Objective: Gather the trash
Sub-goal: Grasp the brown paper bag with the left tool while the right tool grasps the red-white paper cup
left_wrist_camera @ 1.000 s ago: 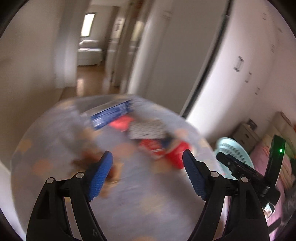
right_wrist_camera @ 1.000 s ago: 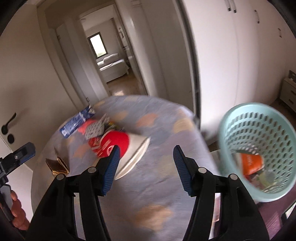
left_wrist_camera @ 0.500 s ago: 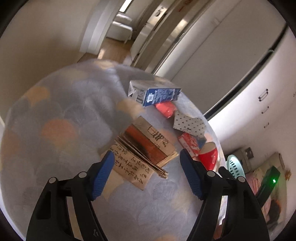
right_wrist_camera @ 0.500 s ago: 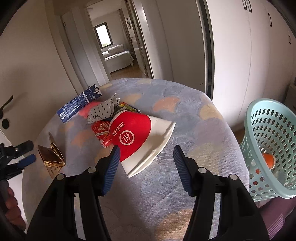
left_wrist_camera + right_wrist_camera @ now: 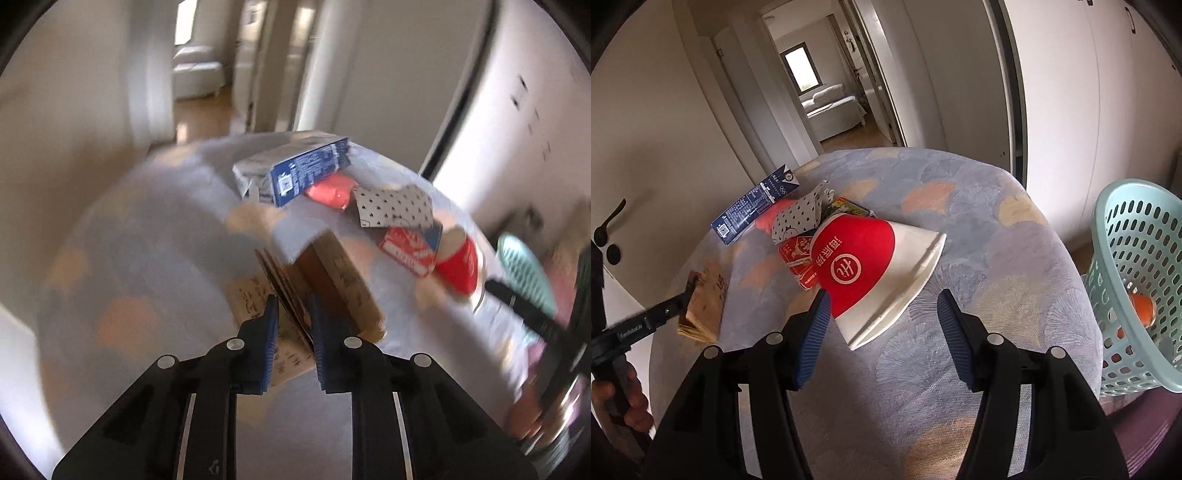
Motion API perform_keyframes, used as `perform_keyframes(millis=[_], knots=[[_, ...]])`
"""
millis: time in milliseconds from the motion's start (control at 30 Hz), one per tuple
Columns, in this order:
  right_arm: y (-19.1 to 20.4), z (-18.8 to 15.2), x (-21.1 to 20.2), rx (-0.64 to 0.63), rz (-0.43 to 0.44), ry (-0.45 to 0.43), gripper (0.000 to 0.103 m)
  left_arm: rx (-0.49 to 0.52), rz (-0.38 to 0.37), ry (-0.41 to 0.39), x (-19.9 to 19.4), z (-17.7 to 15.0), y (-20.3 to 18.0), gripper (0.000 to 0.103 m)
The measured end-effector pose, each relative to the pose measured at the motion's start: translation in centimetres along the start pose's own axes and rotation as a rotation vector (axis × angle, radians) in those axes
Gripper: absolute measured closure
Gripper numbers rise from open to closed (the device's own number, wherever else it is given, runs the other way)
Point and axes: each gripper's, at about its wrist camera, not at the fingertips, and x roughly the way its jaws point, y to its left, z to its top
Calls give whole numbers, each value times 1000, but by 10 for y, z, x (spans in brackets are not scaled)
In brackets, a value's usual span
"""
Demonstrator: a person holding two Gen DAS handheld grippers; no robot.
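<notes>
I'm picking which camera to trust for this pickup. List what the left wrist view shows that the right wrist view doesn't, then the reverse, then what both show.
Left wrist only: the left gripper shut on the brown paper bag.

Right wrist only: the open right gripper, trash inside the basket, the door handle.

Both: milk carton, red-and-white paper container, dotted wrapper.
</notes>
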Motion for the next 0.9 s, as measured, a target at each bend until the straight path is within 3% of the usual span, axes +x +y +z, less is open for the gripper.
perform_keyframes(millis=[33, 100, 200, 267, 400, 467, 533, 667, 767, 900], knots=[[1, 0, 0, -3, 2, -4, 47, 11, -23, -6, -3, 0, 1, 83], [1, -1, -2, -6, 9, -9, 47, -14, -78, -27, -7, 0, 6, 49], [-1, -1, -3, 2, 18, -7, 47, -50, -165, -67, -14, -13, 6, 34], [-3, -1, -2, 9, 24, -1, 47, -49, -138, -73, -13, -23, -3, 25], [-1, -1, 0, 1, 27, 6, 47, 5, -34, -63, 2, -27, -27, 24], [0, -2, -2, -8, 28, -2, 47, -11, -22, -57, 10, -24, -32, 25], [1, -2, -5, -15, 26, -18, 45, -31, 33, -44, 19, -19, -33, 35], [6, -4, -9, -37, 7, -38, 41, -54, 86, -39, 30, -16, -28, 66], [11, -4, -6, -56, -14, -16, 39, -112, 54, -95, 22, -16, -14, 74], [18, 2, 3, -54, -48, 25, 32, -171, 10, -114, 20, -18, 0, 74]])
